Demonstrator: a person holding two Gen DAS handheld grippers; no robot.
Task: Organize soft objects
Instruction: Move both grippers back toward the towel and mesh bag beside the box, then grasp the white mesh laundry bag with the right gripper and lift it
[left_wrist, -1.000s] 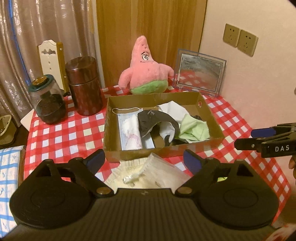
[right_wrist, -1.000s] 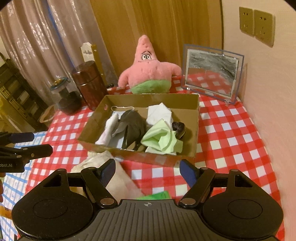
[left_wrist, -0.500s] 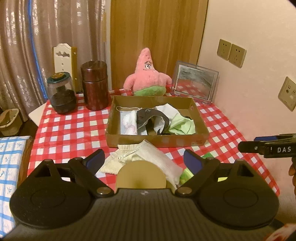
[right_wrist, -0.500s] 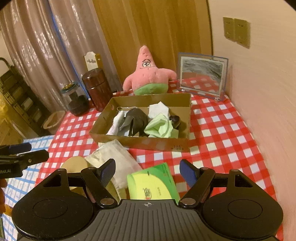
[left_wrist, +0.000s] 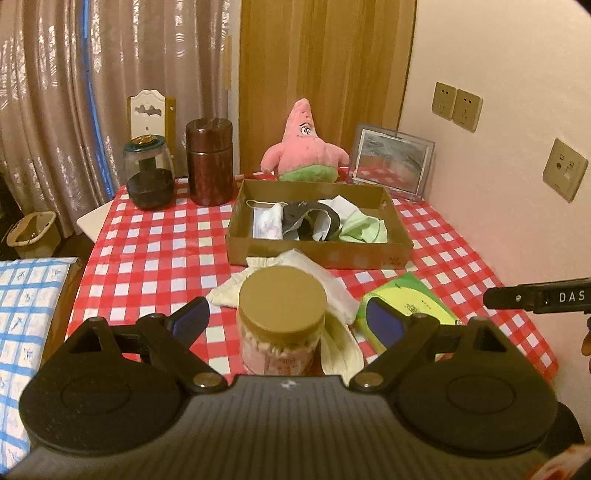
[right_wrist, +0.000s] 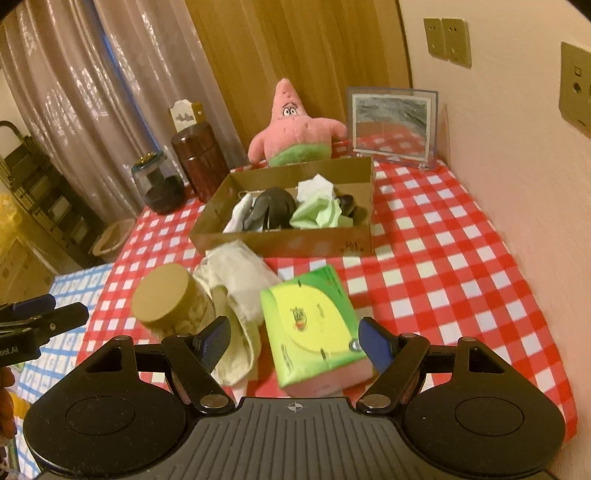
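A cardboard box (left_wrist: 317, 254) (right_wrist: 280, 243) on the red checked table holds a face mask (left_wrist: 266, 221), a dark cloth (left_wrist: 306, 219), a white cloth and a light green cloth (left_wrist: 364, 229) (right_wrist: 317, 214). A cream cloth (left_wrist: 332, 291) (right_wrist: 236, 273) lies in front of the box. On it stands a tan-lidded jar (left_wrist: 282, 295) (right_wrist: 162, 295), with a green tissue pack (left_wrist: 413, 295) (right_wrist: 314, 317) beside it. A pink star plush (left_wrist: 304, 147) (right_wrist: 291, 129) sits behind the box. My left gripper (left_wrist: 288, 319) hovers open short of the jar. My right gripper (right_wrist: 295, 339) hovers open above the tissue pack. Neither holds anything.
At the back left stand a brown canister (left_wrist: 209, 166) and a glass jar (left_wrist: 149, 173). A picture frame (left_wrist: 391, 162) leans on the right wall. Left of the table lie a blue checked cloth (left_wrist: 26, 314) and a small bin (left_wrist: 33, 232).
Both grippers have drawn back from the box. The jar and the tissue pack near the front edge have come into view. Both grippers stay open.
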